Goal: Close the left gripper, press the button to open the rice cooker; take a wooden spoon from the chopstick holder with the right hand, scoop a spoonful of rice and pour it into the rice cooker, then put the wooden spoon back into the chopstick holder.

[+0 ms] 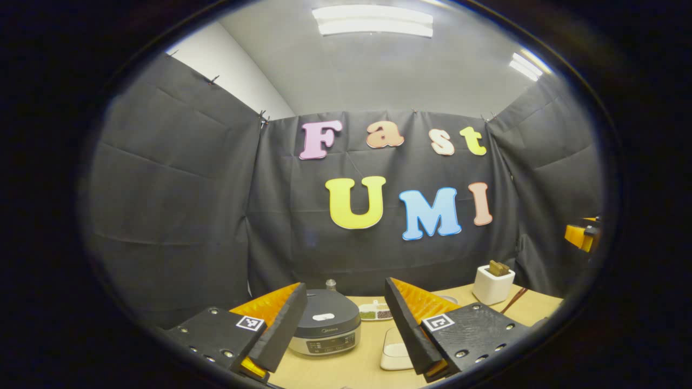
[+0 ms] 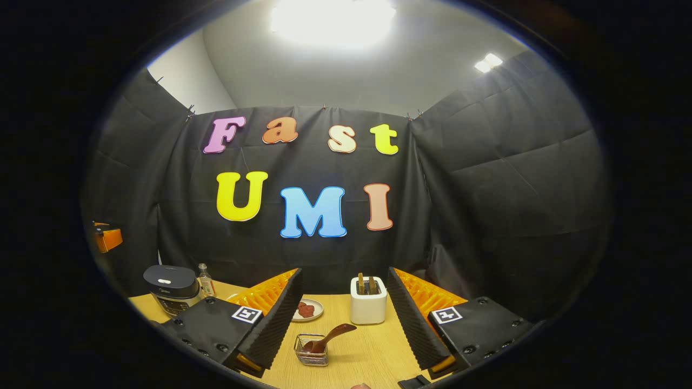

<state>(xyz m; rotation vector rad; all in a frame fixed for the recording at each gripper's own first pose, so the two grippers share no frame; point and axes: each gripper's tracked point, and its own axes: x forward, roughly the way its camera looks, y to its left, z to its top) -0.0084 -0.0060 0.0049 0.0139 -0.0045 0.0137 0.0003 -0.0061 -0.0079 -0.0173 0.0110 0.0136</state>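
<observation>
Both hand-held grippers are being held level above the desk (image 2: 373, 351), aimed at the far wall. The left hand-held gripper (image 1: 346, 329) is being kept wide open and empty, with the closed rice cooker (image 1: 324, 328) framed between its fingers. The right hand-held gripper (image 2: 343, 324) is likewise spread wide, gripping nothing. Between its fingers the wooden spoon (image 2: 328, 337) is being propped bowl-down in the wire chopstick holder (image 2: 312, 351), its handle slanting up to the right.
</observation>
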